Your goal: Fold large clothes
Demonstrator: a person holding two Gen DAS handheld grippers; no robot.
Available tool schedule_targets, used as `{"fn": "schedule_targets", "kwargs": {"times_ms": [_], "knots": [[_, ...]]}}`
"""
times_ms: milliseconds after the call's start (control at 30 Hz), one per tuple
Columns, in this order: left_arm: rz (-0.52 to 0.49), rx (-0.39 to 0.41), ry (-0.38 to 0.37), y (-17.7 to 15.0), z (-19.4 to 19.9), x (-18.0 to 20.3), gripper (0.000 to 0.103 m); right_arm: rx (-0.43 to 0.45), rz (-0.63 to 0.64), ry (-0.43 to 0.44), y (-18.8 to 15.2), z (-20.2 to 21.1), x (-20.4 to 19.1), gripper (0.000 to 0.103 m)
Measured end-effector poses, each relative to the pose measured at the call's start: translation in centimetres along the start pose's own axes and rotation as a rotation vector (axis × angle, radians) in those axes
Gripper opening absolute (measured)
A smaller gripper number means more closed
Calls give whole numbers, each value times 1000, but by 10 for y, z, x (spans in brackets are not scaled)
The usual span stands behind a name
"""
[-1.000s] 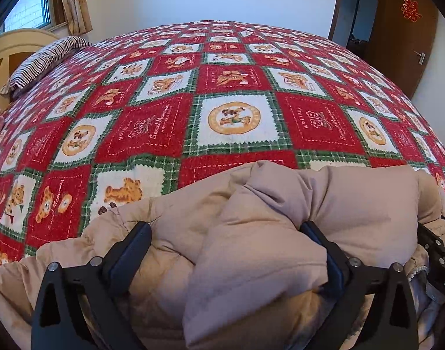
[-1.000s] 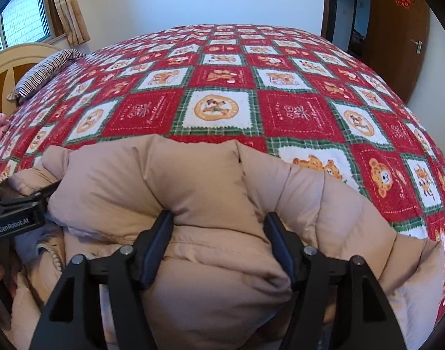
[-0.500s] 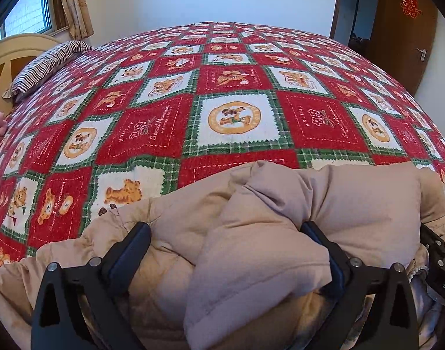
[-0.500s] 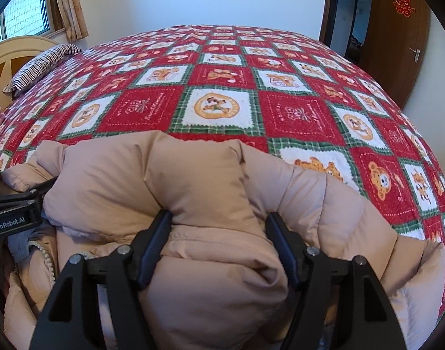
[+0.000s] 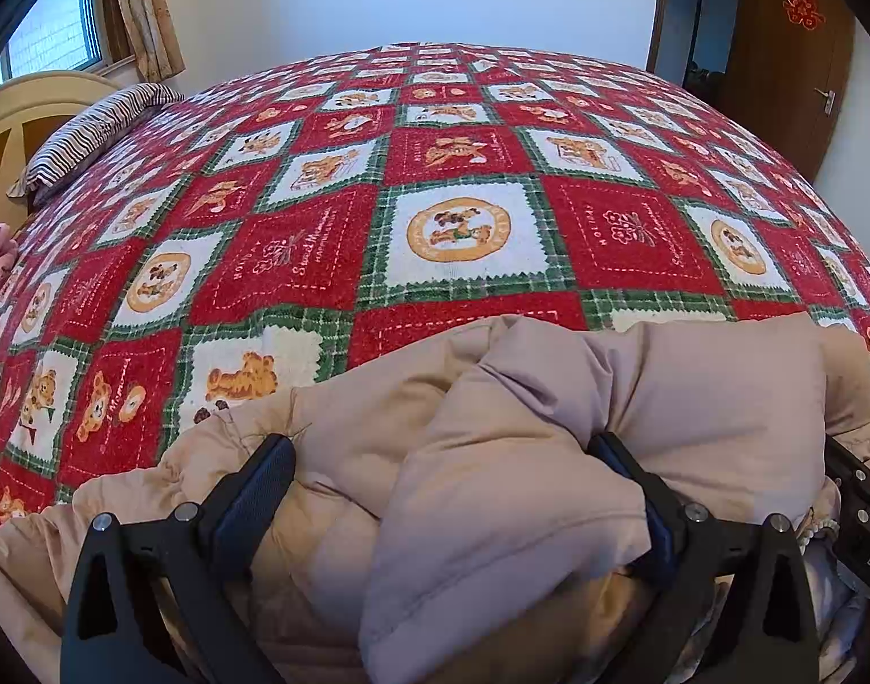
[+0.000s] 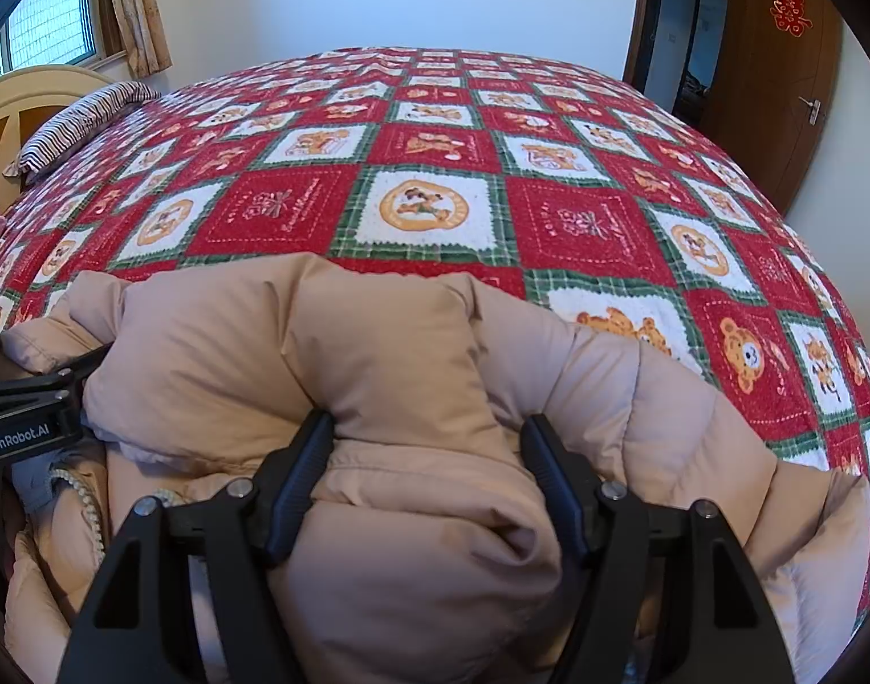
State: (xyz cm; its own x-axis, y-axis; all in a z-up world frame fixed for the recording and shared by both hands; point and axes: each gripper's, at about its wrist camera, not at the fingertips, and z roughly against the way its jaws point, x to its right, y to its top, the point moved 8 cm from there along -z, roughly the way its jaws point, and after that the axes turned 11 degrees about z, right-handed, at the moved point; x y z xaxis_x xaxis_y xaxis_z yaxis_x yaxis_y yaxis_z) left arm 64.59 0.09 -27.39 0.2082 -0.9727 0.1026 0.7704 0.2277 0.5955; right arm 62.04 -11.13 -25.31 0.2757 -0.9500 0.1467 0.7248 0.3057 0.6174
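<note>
1. Here, a puffy beige coat (image 5: pixel 549 427) lies bunched at the near edge of the bed (image 5: pixel 452 171), on its red checked bear-print blanket (image 6: pixel 577 228).
2. The left hand-held gripper (image 5: pixel 443 473) is clamped on a thick fold of the coat, its pads pressing in from both sides.
3. The right hand-held gripper (image 6: pixel 429 456) likewise grips a padded fold, jaws set wide around it.
4. Both point downward, side by side.
5. A striped pillow (image 5: pixel 87 134) rests by the headboard (image 5: pixel 13 114), well apart.

Both wrist views low over bed (image 5: pixel 452 182)
</note>
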Motion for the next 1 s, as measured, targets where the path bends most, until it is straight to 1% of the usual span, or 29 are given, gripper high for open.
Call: {"fn": "schedule_targets", "kwargs": {"times_ms": [167, 233, 300, 333, 400, 467, 500, 533, 567, 667, 700, 733, 800, 900, 1000], "knots": [[-5, 2, 10, 0, 0, 1, 102, -3, 6, -9, 0, -1, 0, 71], [-12, -21, 14, 2, -1, 1, 102, -5, 10, -11, 0, -2, 0, 73], [-17, -44, 13, 9, 6, 0, 102, -13, 12, 0, 1, -2, 1, 74], [-20, -36, 20, 11, 14, 0, 102, -19, 19, 16, 3, 1, 2, 73], [-46, 19, 23, 16, 47, -3, 102, -17, 20, 20, 3, 18, 9, 73], [-76, 72, 7, 11, 83, -9, 102, 33, -26, 39, -2, 50, 19, 75], [-89, 88, 0, 4, 100, -15, 102, 46, -37, 54, -9, 63, 29, 79], [-96, 94, -14, -4, 113, -20, 102, 58, -48, 67, -20, 79, 42, 85], [-102, 96, -35, -18, 127, -28, 102, 62, -53, 69, -31, 90, 54, 86], [-106, 83, -44, -61, 155, -57, 102, 38, -70, 48, -86, 121, 94, 86], [-97, 74, -36, -77, 162, -68, 102, 25, -82, 44, -101, 126, 105, 86], [-85, 70, -28, -91, 166, -76, 102, 6, -105, 39, -125, 133, 117, 86], [-60, 64, -7, -118, 177, -98, 102, -16, -129, 23, -160, 144, 135, 86], [-18, 50, 8, -151, 191, -121, 102, -35, -137, 12, -196, 161, 136, 86], [33, 39, 0, -177, 204, -140, 102, -52, -148, 19, -228, 177, 135, 86]]}}
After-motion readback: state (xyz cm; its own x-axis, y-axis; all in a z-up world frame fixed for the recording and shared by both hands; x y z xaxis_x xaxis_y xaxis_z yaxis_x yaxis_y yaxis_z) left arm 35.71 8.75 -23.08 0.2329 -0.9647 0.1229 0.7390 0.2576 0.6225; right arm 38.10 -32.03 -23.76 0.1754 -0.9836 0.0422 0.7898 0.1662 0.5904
